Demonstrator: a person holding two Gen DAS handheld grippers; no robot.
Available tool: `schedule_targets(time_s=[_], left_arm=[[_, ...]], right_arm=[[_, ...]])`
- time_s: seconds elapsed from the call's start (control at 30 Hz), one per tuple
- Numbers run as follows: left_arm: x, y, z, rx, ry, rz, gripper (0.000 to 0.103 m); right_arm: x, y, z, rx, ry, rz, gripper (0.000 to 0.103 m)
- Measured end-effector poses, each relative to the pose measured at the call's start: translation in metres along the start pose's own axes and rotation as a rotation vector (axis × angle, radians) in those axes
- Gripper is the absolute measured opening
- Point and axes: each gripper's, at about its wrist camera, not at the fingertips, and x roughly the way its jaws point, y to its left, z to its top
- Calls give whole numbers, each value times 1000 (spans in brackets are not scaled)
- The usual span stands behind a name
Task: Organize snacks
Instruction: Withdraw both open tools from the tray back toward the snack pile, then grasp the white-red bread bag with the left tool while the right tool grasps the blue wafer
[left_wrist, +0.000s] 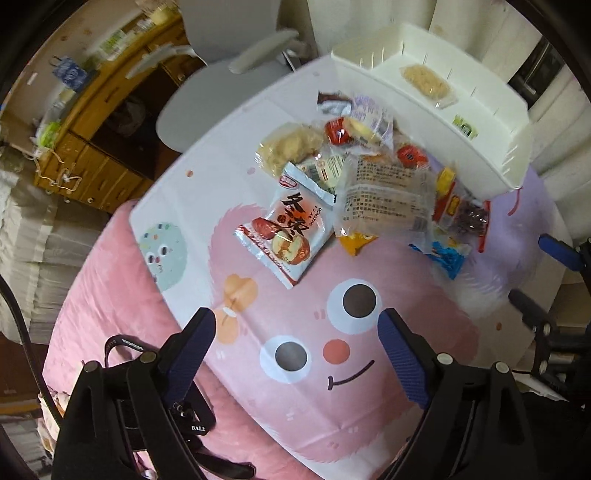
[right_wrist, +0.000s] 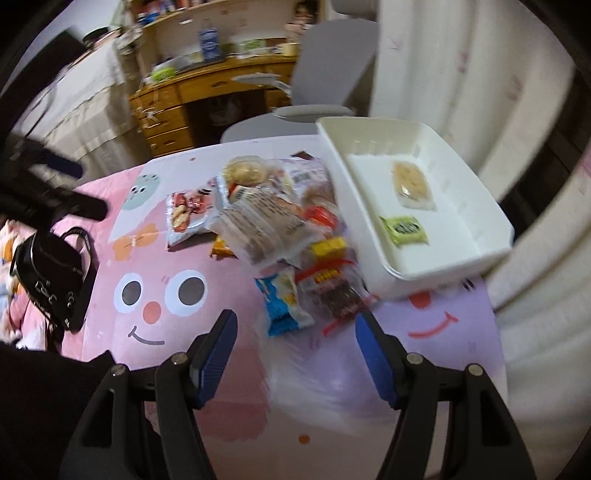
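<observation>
Currently the right wrist view shows the white bin (right_wrist: 461, 236) interior best: a clear-wrapped beige cake (right_wrist: 410, 181) toward the far end, a green packet (right_wrist: 405, 229) nearer, the two apart. Left wrist view cuts off most of the green packet (left_wrist: 464, 125) behind the bin (left_wrist: 513, 158) wall. Only the right view shows the black handbag (right_wrist: 51, 269) lying at the left edge of the pink spread; the left view catches just its strap between the fingers.

Left view gives the pile better: red-and-white jujube packet (left_wrist: 286, 229) lying flat at the near-left edge of the snack pile (left_wrist: 373, 177), a clear bag with printed text (left_wrist: 388, 199) overlapping it, blue packet (left_wrist: 448, 258) at the near-right.

Left hand-held gripper (left_wrist: 297, 349): fingers wide apart, nothing between them, hovering over the cartoon face print, short of the pile. Right hand-held gripper (right_wrist: 295, 345): also spread, empty, pointing at the blue packet (right_wrist: 284, 302) and the red-trimmed bag (right_wrist: 338, 291), not touching. That view is motion-blurred.

Surface (left_wrist: 184, 206) wears a pink/lavender cartoon cloth. Bin sits at the far-right edge, just beside the pile. Behind: grey office chair (right_wrist: 332, 70), wooden desk (right_wrist: 184, 107) with clutter, pale curtain (right_wrist: 461, 74) on the right.
</observation>
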Motion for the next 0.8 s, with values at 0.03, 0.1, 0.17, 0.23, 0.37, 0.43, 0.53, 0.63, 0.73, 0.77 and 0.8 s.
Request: schedule_targets(time_s=[0.03, 0.1, 0.17, 0.23, 0.37, 0.43, 0.53, 0.63, 0.73, 0.77, 0.8], left_arm=[[9, 0, 6, 7, 23, -6, 89], [27, 0, 16, 23, 50, -4, 89], [44, 0, 24, 36, 68, 13, 89], [61, 1, 32, 47, 75, 28, 89], [94, 8, 47, 42, 121, 15, 89], [110, 9, 53, 45, 143, 19, 90], [129, 10, 58, 62, 156, 46, 90], [145, 11, 64, 66, 173, 35, 90], [158, 14, 70, 55, 187, 28, 91], [163, 16, 72, 48, 191, 23, 91], [166, 15, 73, 46, 194, 21, 91]], right_arm=[[6, 3, 1, -18, -1, 14, 66], [15, 7, 0, -41, -2, 23, 66], [26, 10, -1, -65, 2, 20, 66], [40, 12, -3, -84, 19, 22, 66], [65, 11, -8, -80, 66, 30, 66], [76, 12, -10, -95, 79, 22, 66], [92, 16, -13, -131, 94, 19, 66], [107, 19, -14, -141, 114, 37, 66], [117, 21, -14, -146, 122, 54, 66], [119, 22, -14, -147, 125, 58, 66], [122, 22, -14, -149, 130, 63, 66]])
